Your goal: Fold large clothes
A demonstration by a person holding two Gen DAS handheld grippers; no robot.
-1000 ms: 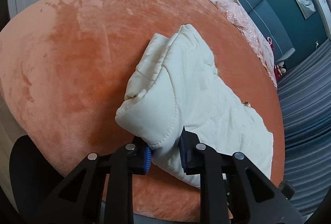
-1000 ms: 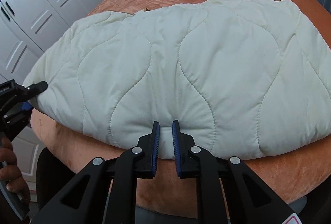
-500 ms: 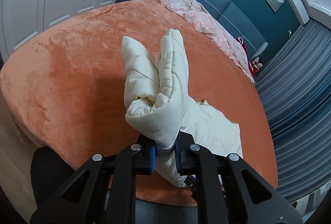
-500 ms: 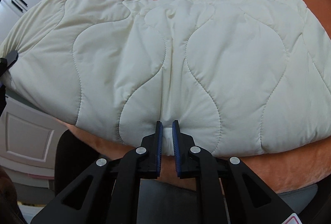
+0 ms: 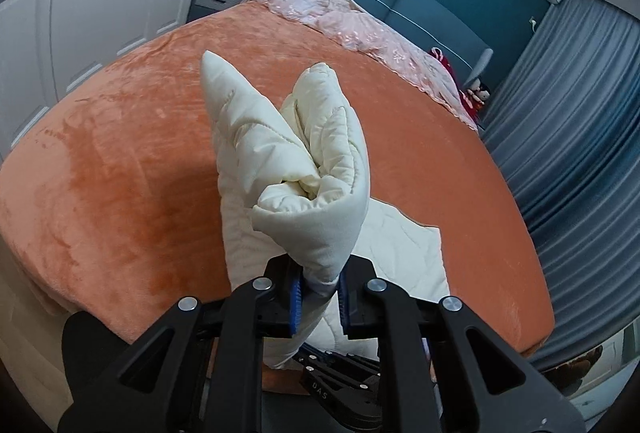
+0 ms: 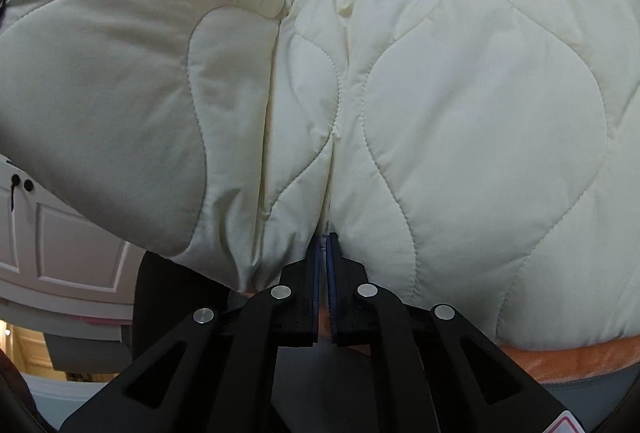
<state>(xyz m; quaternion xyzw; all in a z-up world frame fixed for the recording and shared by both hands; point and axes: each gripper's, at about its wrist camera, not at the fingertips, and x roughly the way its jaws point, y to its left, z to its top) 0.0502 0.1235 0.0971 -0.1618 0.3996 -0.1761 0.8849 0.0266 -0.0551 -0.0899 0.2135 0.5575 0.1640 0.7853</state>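
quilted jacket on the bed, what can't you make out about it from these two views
- Left wrist view: the bunched end of the cream jacket held in the left gripper hides the bed behind it; the jacket's near edge is hidden by the gripper body.
- Right wrist view: the jacket fills the frame, its left side cut off by the edge, so its overall shape is unclear.
- Right wrist view: whether the right gripper holds one layer or several is hidden by puffed fabric.
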